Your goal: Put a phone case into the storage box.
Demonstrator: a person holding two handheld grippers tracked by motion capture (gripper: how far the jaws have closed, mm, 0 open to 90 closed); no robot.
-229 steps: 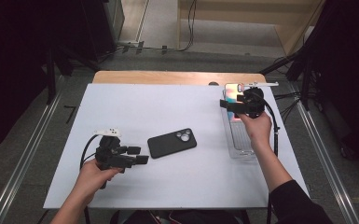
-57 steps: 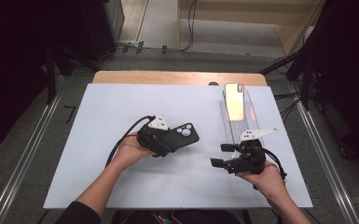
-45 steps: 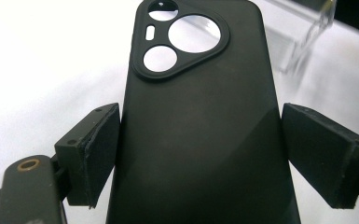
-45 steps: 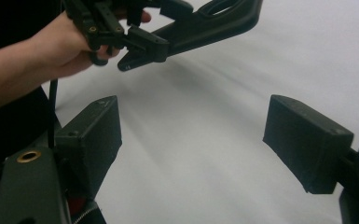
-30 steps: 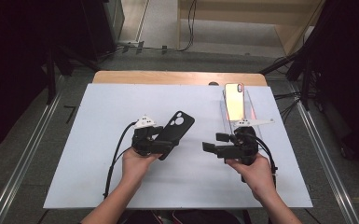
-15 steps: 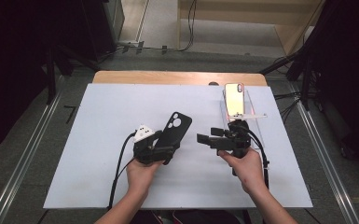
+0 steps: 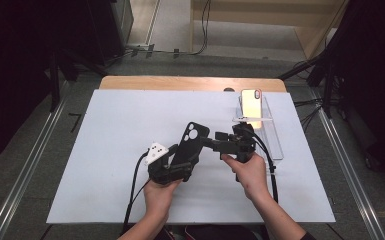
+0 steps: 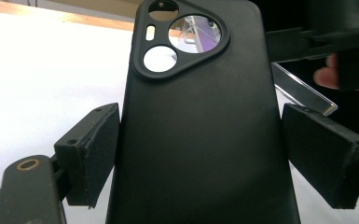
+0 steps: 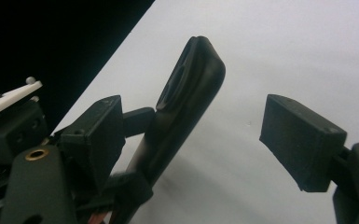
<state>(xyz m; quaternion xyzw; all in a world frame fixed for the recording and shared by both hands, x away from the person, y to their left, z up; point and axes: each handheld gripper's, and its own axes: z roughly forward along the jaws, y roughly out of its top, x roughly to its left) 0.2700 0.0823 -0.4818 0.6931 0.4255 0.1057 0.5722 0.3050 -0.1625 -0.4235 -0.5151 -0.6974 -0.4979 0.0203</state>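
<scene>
Jaws of the left gripper (image 7: 180, 167) are clamped on the long edges of a black phone case (image 8: 200, 130), which stands up off the white bench (image 7: 105, 150) with its camera cut-out at the top. No brand or writing can be read on the case. Jaws of the right gripper (image 7: 214, 144) stand apart and have just been closing, with the case's upper edge between them. In the right gripper view the case (image 9: 182, 116) lies close by the left pad, clear of the right one. High view also shows a phone (image 7: 250, 102) on a clear stand (image 7: 275, 140) at the bench's far right
</scene>
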